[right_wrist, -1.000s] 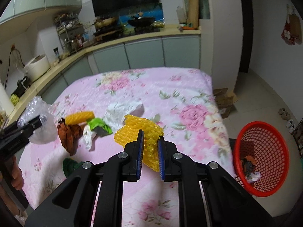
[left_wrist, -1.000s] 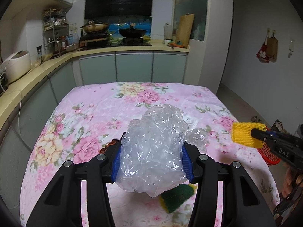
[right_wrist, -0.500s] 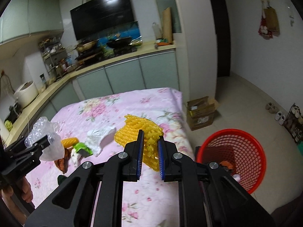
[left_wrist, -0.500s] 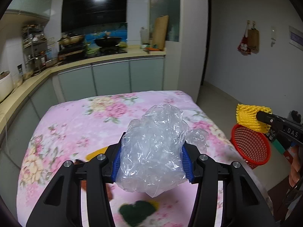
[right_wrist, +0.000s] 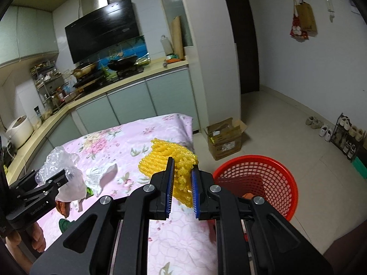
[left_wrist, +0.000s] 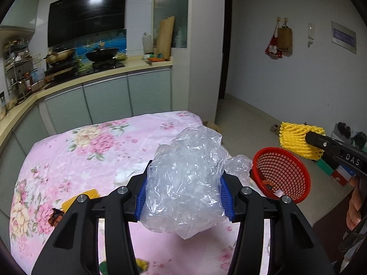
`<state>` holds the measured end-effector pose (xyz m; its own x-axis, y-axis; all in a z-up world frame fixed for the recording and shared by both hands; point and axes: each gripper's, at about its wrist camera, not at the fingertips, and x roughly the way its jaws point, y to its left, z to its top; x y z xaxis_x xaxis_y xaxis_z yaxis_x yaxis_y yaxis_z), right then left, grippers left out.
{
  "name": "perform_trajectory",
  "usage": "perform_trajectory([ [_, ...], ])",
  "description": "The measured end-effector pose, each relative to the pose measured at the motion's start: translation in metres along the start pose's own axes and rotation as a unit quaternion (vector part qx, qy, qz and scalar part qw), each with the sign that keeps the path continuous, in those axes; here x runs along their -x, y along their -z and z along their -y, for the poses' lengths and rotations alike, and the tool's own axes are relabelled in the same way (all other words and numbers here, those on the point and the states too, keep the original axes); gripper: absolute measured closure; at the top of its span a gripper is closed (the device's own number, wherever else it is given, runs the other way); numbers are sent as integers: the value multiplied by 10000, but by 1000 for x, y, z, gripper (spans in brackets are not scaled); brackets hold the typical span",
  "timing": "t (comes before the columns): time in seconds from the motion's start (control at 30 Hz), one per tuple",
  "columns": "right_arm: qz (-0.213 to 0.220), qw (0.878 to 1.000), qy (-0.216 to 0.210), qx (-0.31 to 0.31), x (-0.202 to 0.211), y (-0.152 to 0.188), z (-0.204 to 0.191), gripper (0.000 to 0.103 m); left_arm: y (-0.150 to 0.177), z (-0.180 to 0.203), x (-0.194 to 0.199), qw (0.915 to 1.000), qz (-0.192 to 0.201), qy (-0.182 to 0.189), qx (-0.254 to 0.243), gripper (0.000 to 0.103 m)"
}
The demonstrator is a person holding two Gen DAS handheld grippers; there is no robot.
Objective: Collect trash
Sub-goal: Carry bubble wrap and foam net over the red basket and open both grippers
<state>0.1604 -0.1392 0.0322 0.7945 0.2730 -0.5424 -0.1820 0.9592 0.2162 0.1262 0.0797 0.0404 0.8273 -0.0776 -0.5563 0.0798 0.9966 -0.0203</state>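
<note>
My left gripper (left_wrist: 183,194) is shut on a crumpled clear plastic bag (left_wrist: 185,183) and holds it above the pink flowered table (left_wrist: 96,151). My right gripper (right_wrist: 181,185) is shut on a yellow foam fruit net (right_wrist: 169,160), held above the table's right edge, close to the red mesh basket (right_wrist: 263,178) on the floor. The basket (left_wrist: 282,174) holds a few scraps. In the left wrist view the net (left_wrist: 298,139) hangs beyond the basket. The bag (right_wrist: 62,169) shows at the left in the right wrist view.
Loose trash lies on the table: white paper (right_wrist: 101,176), a yellow piece (left_wrist: 78,199), brown and green scraps (right_wrist: 64,215). A cardboard box (right_wrist: 226,137) stands on the floor past the table. Kitchen counter (right_wrist: 128,80) runs behind. Shoes and a rack (right_wrist: 346,135) line the right wall.
Both grippers have swung right with their loads. The basket has come closer in both views, and the yellow net now sits near the basket's rim.
</note>
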Motion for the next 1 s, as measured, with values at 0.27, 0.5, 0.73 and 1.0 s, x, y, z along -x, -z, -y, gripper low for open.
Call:
perform_trajectory([
  [0.27, 70, 9994, 262, -237, 6, -2, 24, 89, -7, 27, -16, 9995, -91, 246, -160, 54],
  [0.5, 70, 9980, 488, -391, 8, -1, 46, 89, -13, 54, -33, 9979, -207, 497, -350, 54],
  [0.73, -32, 9954, 770, -575, 4, 1, 74, 89, -16, 88, -58, 9942, -436, 846, -494, 54],
  [1.0, -360, 9901, 1040, -876, -19, 9, 104, 89, -15, 136, -100, 9855, -854, 1267, -734, 54],
])
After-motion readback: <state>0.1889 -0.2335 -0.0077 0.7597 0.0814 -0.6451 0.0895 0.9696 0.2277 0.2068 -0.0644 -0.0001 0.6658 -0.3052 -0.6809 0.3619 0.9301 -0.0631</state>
